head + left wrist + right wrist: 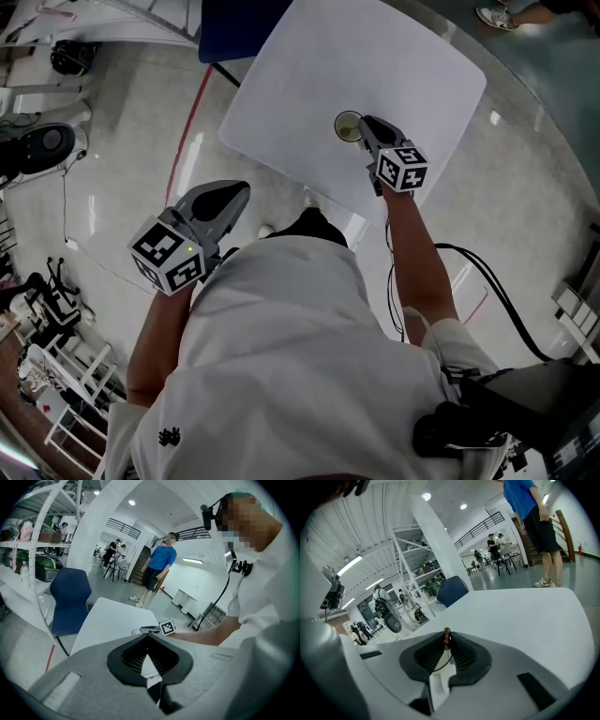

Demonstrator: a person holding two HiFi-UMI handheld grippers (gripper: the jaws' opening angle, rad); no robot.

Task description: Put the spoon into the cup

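White table (309, 66): the cup (349, 126) stands upright on it, toward the side nearest you.
Right gripper (366, 122): you hold it over the table with its tips at the cup's rim. Its jaws are drawn in to a narrow gap and pinch the spoon (446, 633).
Left gripper (239, 190): you hold it off the table, over the floor on your left. Its jaw tips meet and nothing is between them.
Spoon, place: it sits between your right gripper's pads, above the table and just beside the cup. No view shows whether any part of it is inside the cup.
Head view alone: this is the only view with the cup and both grippers together, so it shows how close your right gripper is to the cup. The spoon is hidden under that gripper here.
Right gripper view alone: this is the only view that shows the spoon. The cup is out of sight below the jaws.
Left gripper view alone: it shows your right gripper from the side, low over the tabletop. A blue chair (70, 599) and a person in a blue shirt (159, 569) are beyond the table.
Spoon, long axis: the thin stem runs along the slot between the jaws, from the camera end up to the tips.
Spoon, pointing: its brown knobbed end pokes just past the jaw tips, away from you. The bowl end cannot be made out.
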